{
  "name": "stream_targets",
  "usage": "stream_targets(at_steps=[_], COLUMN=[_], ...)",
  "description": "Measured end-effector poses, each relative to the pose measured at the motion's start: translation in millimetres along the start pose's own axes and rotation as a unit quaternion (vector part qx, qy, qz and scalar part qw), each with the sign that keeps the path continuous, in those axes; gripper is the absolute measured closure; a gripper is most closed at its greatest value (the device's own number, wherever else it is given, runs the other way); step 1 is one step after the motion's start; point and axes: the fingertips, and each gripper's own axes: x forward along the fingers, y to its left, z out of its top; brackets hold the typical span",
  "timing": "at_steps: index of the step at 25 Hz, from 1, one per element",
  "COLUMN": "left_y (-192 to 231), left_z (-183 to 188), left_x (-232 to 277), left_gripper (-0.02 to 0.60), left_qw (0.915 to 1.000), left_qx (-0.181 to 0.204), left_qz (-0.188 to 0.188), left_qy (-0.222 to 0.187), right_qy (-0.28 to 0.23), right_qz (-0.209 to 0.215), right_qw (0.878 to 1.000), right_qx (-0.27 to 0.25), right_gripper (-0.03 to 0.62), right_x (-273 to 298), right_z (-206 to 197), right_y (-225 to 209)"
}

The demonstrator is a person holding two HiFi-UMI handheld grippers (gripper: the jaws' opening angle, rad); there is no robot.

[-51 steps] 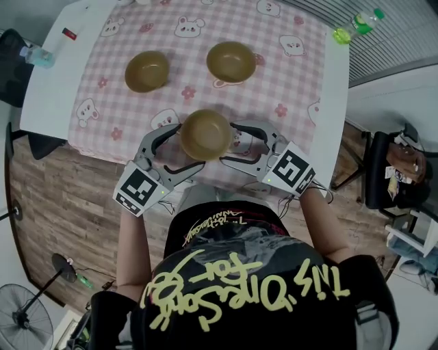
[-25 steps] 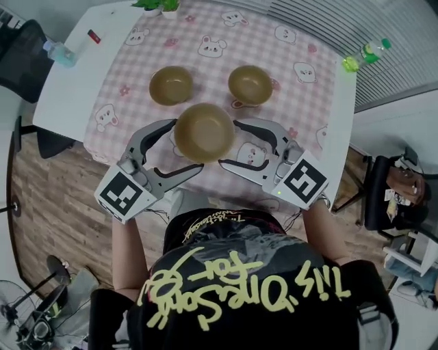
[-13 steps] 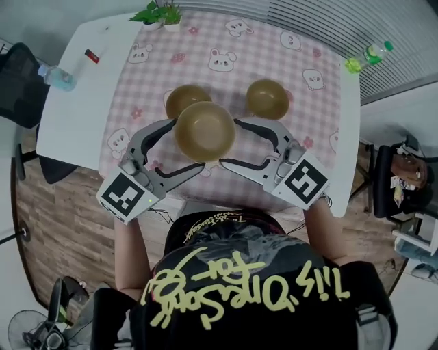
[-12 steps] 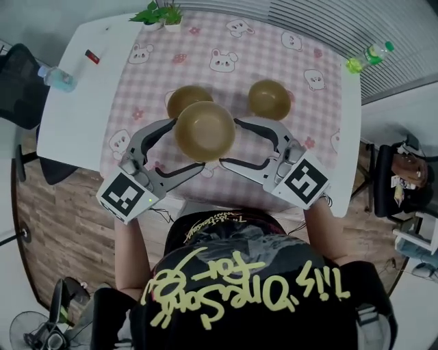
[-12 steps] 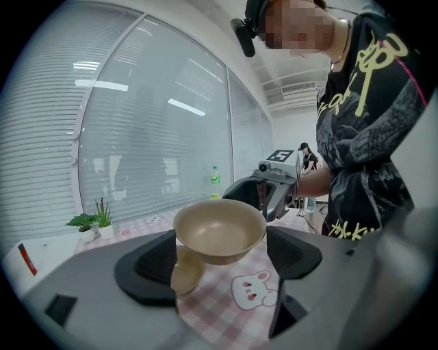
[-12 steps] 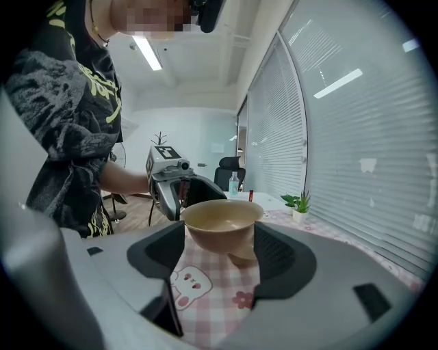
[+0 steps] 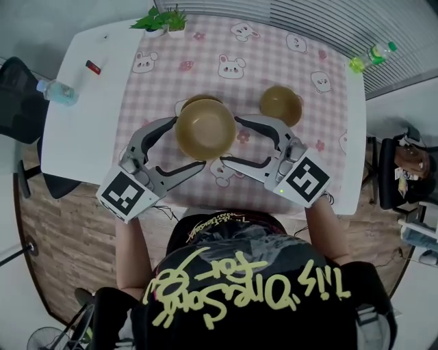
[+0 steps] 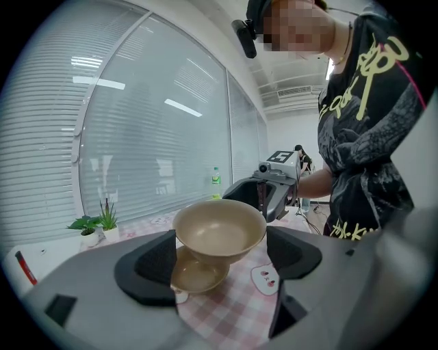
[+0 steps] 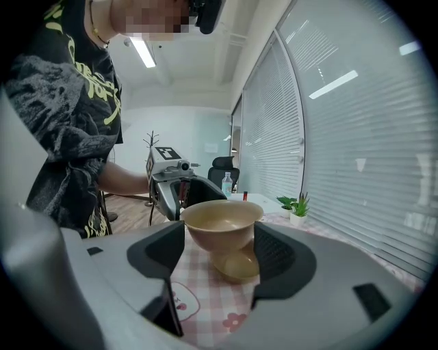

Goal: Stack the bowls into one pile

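A tan bowl [image 7: 205,128] hangs in the air over the pink checked tablecloth [image 7: 274,48], gripped from both sides. My left gripper [image 7: 187,143] is shut on its left side and my right gripper [image 7: 230,141] on its right side, pads against the rim. Directly beneath it a second tan bowl [image 7: 202,100] sits on the cloth, mostly hidden in the head view. It shows under the held bowl [image 8: 219,232] as the lower bowl [image 8: 198,273] in the left gripper view, and as the lower bowl [image 9: 236,265] in the right gripper view. A third bowl [image 7: 280,104] stands to the right.
A potted plant [image 7: 161,19] stands at the table's far edge. A water bottle [image 7: 56,92] and a small red thing [image 7: 94,67] lie on the white left part of the table. A green bottle [image 7: 366,57] stands at the far right corner. Chairs flank the table.
Both grippers have carried the held bowl away from the person, from near the table's front edge to above the left bowl, which it now covers.
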Motion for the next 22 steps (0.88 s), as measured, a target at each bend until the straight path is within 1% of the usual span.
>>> stream_targets(at_steps=[6, 12, 18, 22], left_y=[19.1, 27.0, 36.0, 39.1], left_z=[-5.8, -8.6, -19.6, -24.7], left_x=[-0.1, 0.3, 7.4, 12.8], left_gripper=[0.169, 0.169, 0.167, 0.166], left_qw=[0.9999, 0.9997, 0.9994, 0.9991], left_qx=[0.005, 0.009, 0.008, 0.010], left_qz=[-0.012, -0.018, -0.024, -0.030], left_qy=[0.006, 0.010, 0.025, 0.028], right_qy=[0.007, 0.007, 0.018, 0.023], right_qz=[-0.013, -0.023, -0.029, -0.033], right_qw=[1.000, 1.000, 0.999, 0.999], right_qx=[-0.002, 0.005, 0.018, 0.025], right_gripper=[0.279, 0.279, 0.279, 0.279], right_x=[15.4, 21.8, 30.0, 32.1], right_z=[-1.6, -3.2, -14.7, -22.7], right_y=[-10.4, -14.9, -21.7, -24.5])
